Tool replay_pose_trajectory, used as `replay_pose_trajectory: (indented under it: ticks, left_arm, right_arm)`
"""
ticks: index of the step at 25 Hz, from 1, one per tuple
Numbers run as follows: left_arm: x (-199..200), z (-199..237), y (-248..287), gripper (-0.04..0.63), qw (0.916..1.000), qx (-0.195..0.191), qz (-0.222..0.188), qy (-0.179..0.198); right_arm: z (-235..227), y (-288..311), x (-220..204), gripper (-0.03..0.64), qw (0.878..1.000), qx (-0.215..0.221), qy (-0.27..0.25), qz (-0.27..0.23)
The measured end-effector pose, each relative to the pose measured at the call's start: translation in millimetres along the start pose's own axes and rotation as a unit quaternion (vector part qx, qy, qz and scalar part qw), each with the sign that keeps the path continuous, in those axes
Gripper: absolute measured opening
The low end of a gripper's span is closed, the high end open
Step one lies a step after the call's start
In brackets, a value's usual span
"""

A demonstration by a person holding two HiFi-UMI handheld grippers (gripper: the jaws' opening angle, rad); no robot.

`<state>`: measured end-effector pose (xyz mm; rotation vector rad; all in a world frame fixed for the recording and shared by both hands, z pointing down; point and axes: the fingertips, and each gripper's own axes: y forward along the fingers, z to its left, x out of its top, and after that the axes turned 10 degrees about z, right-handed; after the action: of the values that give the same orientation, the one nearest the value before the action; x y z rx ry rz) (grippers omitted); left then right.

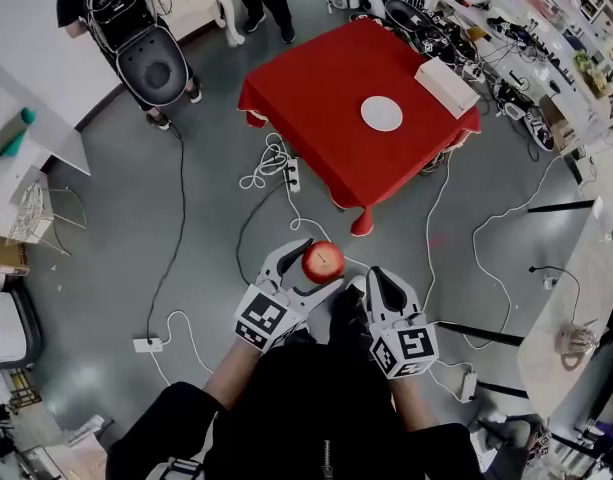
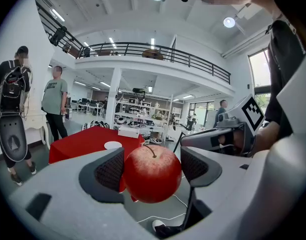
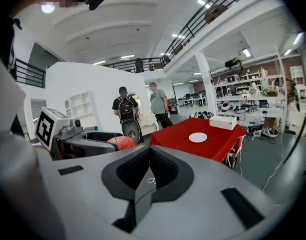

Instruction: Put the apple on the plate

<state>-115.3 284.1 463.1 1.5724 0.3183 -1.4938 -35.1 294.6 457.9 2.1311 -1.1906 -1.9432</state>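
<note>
- A wide workshop hall with a railed mezzanine [image 2: 153, 51] and a grey floor [image 1: 106, 228]. White cables [image 1: 269, 166] trail across the floor towards a table [image 1: 321, 128] draped in red cloth, far ahead of us and a little to the right.
- On the cloth's right half lies the round white plate [image 1: 382, 113], bare. A white box [image 1: 446, 86] sits just beyond it, towards the far right corner.
- The red apple [image 1: 324, 261], stem up, hangs in the air close in front of us. It is pinched in our left gripper [image 2: 153, 166], whose jaws stand wide with a pad against each side of the fruit. Apple and plate are well apart, with the cable-strewn floor between them.
- Our right gripper [image 3: 149, 166] rides just right of the left, its jaws pressed together on nothing.
- A person with a backpack [image 1: 136, 28] stands at the far left, off the line to the table.
- We judge the step in hand to be the carry, with the placing not yet begun.
- To do it well, we would hold the pinch steady and the apple level, and mind the cables underfoot.
- At the table's near edge we would reach over the middle of the plate and lower the fruit until it rests there before spreading the jaws.
- A round apple let go early or off-centre is likely to roll off onto the cloth.
</note>
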Motion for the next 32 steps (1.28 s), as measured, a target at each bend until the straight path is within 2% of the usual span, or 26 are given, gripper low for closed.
replay_pose_trajectory:
  ticks: [12, 21, 26, 32]
  left_arm:
    - [69, 37, 120, 0.354, 0.9995, 0.03, 0.003, 0.0]
    - [106, 46, 189, 0.354, 0.9985, 0.053, 0.005, -0.006]
    - [121, 54, 209, 0.354, 0.9983, 0.058, 0.009, -0.003]
    - [124, 70, 225, 0.354, 0.9987, 0.049, 0.01, -0.008]
  right_arm:
    - [-118, 49, 61, 0.011, 0.999, 0.041, 0.008, 0.002]
    - [-207, 59, 80, 0.011, 0.998, 0.051, 0.026, 0.002]
    - [-233, 65, 85, 0.011, 0.998, 0.051, 0.04, 0.004]
    - [-239, 75, 89, 0.011, 0.998, 0.046, 0.046, 0.003]
